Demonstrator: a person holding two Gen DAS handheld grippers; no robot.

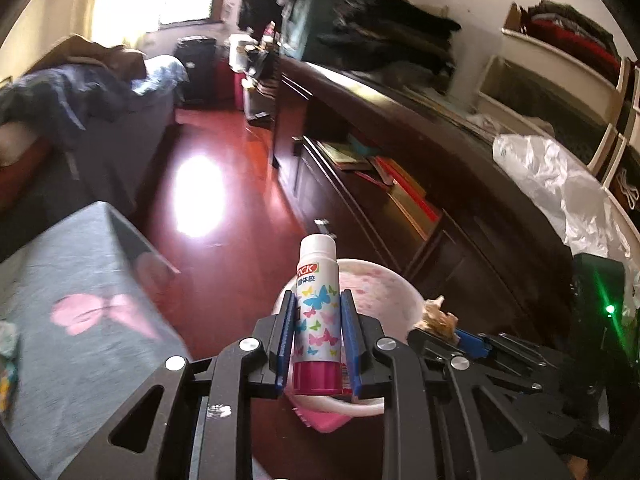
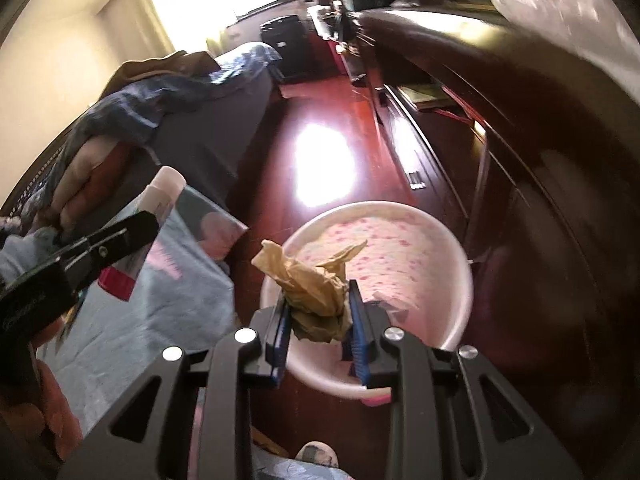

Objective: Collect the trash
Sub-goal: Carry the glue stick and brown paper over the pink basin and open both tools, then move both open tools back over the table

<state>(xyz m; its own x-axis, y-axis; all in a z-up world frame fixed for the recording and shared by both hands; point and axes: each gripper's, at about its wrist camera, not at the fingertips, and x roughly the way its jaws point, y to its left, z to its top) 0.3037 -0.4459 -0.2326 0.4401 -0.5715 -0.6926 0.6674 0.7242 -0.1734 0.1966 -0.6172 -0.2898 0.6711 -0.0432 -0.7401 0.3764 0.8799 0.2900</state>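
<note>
A: We clamp the glue stick (image 1: 318, 312) upright in the left hand-held gripper (image 1: 318, 344) and crumpled brown paper (image 2: 318, 300) in the right hand-held gripper (image 2: 318, 332), both over the pink bin (image 2: 452, 300).

B: We judge them ready to drop; the grey bed (image 1: 72, 300) and dark cabinet (image 1: 420, 208) crowd either side.

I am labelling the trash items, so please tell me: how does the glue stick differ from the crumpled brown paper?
The glue stick is a rigid white cylinder with butterfly print and pink base; the crumpled brown paper is shapeless and plain tan. Each is clamped in a hand-held gripper above the pink bin.
</note>
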